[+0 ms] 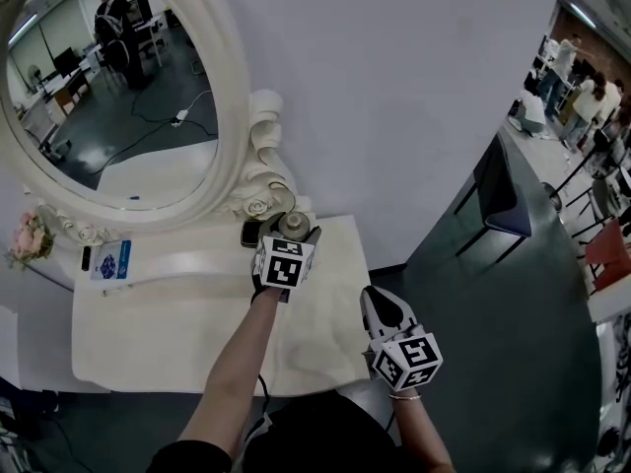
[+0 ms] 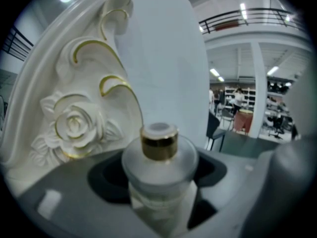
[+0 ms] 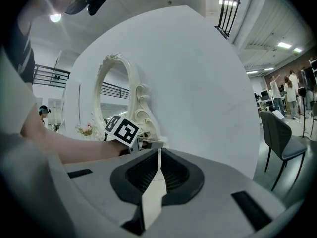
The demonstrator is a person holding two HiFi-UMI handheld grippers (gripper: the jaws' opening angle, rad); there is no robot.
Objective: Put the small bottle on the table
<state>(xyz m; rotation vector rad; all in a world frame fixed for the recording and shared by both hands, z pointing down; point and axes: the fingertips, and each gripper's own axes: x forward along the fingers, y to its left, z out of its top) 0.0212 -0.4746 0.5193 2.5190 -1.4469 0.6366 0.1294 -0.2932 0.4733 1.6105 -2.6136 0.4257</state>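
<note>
Right gripper hangs nearest, by the front right corner of the table, its jaws pressed together with nothing between them. Farther back, the left gripper clamps the small bottle, frosted with a gold collar, upright over the table's back right corner. Just behind stands the mirror's carved rose, then the white wall.
</note>
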